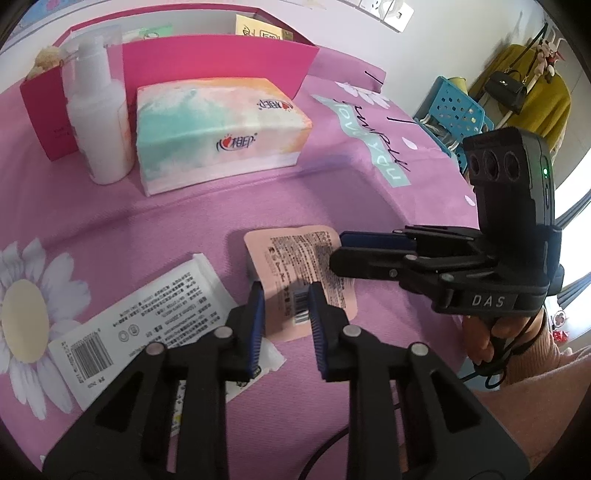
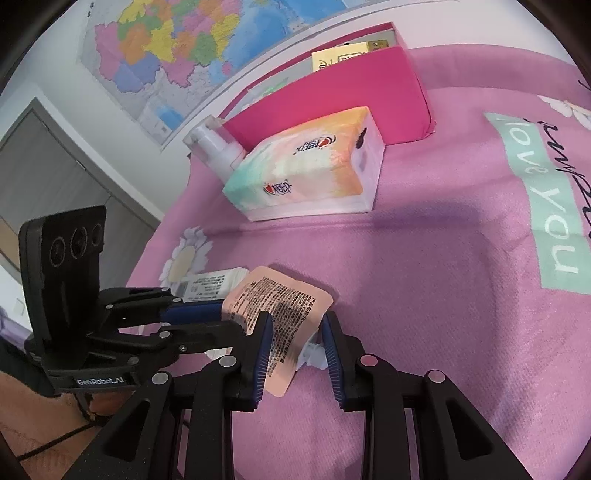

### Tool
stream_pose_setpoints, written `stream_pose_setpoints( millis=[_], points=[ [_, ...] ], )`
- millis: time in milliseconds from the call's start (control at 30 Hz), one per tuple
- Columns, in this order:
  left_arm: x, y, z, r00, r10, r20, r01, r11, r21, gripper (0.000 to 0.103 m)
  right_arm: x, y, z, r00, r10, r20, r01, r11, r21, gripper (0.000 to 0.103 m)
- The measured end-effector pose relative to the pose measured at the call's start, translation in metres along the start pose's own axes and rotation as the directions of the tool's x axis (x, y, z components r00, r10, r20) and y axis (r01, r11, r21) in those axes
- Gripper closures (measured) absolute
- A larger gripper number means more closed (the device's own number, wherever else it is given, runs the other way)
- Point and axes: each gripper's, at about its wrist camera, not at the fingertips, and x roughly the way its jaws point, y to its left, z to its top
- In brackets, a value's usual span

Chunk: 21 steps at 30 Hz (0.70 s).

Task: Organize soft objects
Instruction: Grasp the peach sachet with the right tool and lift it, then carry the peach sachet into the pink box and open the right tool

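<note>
Magenta box (image 1: 221, 62) holding yellow packet (image 1: 258, 31), tissue pack (image 1: 221, 129) in front

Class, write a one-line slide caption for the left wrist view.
Both grippers, left and right, open over a pink sachet on a pink cloth.

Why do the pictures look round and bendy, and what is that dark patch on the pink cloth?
Left wrist view: fisheye lens, black corners, the pink box bows. Right wrist view: the map's edges curve; the dark patch beside the tissue pack is a soft shadow. No harsh glare on the cloth.
</note>
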Motion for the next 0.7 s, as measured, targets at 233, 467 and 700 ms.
stream_pose_setpoints(
  millis=[233,467,700],
  points=[
    [-0.012,-0.004,0.005,0.999,-0.007,0.039,0.007,1.0,0.004,0.078,-0.009,0.004,0.004,0.999,0.006,0.036,-0.006,1.0,-0.006,0.079],
    [-0.03,-0.006,0.024,0.995,0.0,0.105,-0.001,1.0,0.012,0.078,-0.025,0.014,0.02,0.996,0.006,0.089,-0.001,0.998,-0.056,0.079],
    [-0.044,-0.002,0.049,0.987,0.037,0.154,-0.04,0.999,0.02,0.078,-0.038,0.025,0.048,0.989,0.016,0.149,0.001,0.993,-0.117,0.079]
  ],
)
